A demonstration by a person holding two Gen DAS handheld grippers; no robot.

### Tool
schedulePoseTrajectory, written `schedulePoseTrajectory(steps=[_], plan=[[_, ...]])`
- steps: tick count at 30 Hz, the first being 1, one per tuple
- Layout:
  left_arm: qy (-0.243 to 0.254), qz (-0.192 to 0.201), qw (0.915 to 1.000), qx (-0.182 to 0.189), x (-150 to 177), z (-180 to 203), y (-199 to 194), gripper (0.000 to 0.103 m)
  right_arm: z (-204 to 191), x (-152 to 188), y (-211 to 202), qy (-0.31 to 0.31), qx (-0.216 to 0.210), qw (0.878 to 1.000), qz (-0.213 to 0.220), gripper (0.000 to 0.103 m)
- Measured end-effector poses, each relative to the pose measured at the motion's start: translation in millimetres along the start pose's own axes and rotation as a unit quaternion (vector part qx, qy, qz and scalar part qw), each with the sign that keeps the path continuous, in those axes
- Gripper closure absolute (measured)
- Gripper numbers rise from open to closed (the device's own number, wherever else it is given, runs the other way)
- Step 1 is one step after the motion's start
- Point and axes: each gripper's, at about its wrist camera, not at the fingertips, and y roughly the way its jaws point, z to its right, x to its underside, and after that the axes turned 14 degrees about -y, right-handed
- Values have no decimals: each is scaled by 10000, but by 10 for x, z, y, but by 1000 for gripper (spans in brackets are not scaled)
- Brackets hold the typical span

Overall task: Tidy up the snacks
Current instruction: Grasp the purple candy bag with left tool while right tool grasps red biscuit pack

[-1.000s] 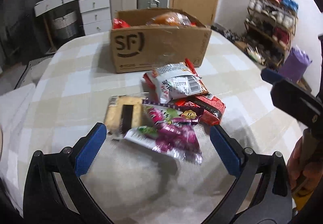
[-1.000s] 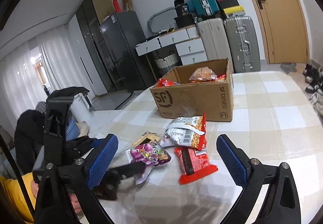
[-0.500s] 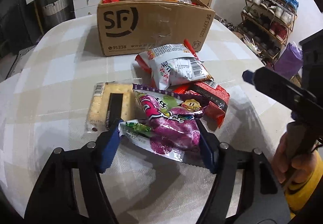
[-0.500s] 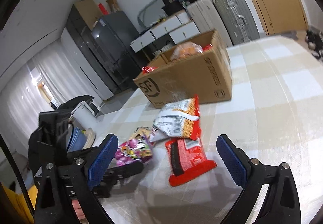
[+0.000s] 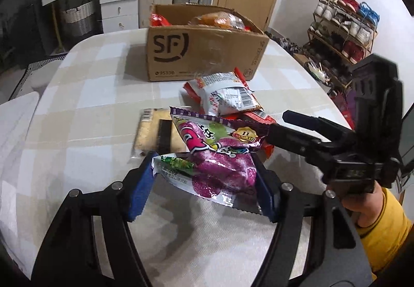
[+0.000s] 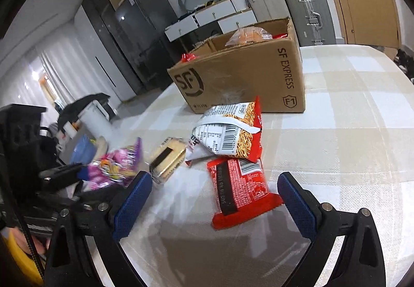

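Snacks are lying loose on the table [image 5: 85, 116] while left fingers [image 5: 141, 184] are clamping the purple candy bag [image 5: 217, 155] for boxing, right fingers [image 6: 297, 205] gaping empty.

Both wrist views look down along their tongs, close over the surface [image 5: 85, 111], sharing the cardboard box [image 5: 201, 54] and snacks.

Four snack packs out on the bench [image 5: 85, 116]: one purple candy bag [image 5: 220, 155], one cracker pack [image 5: 155, 131], one red-and-white noodle snack bag [image 6: 233, 131], one flat red packet [image 6: 240, 188]. One cardboard box [image 5: 204, 54] toward the far edge, at least two packets showing inside. Two grippers.
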Motion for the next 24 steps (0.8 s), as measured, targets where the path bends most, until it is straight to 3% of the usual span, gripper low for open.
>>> schedulePoseTrajectory(steps=[3, 4, 8, 12, 13, 16, 17, 21, 24], plan=[[-117, 90, 9999, 18, 37, -112, -158, 36, 50, 12, 65, 119, 147, 9997, -184, 13], [-153, 124, 9998, 22, 45, -156, -214, 36, 68, 13, 100, 169, 203, 9992, -290, 21], [-325, 249, 9992, 40, 101, -322, -406, 36, 40, -35, 237, 7, 501, 9962, -708, 23], [-560, 372, 9976, 149, 114, -434, -550, 36, -120, -112, 414, -711, 774, 9876, -1162, 23], [-549, 405, 9975, 161, 123, -440, -589, 36, -156, -112, 438, -838, 870, 9850, -1232, 27], [-563, 485, 9970, 236, 158, -475, -707, 36, -274, -107, 474, -1267, 1123, 9757, -1394, 53], [-588, 497, 9967, 261, 168, -490, -730, 36, -315, -102, 477, -1426, 1177, 9723, -1428, 57], [-641, 500, 9961, 339, 199, -517, -778, 36, -440, -30, 430, -1727, 1193, 9667, -1461, 57], [-646, 548, 9955, 415, 230, -538, -848, 36, -490, 12, 275, -1525, 1032, 9740, -1322, 57]])
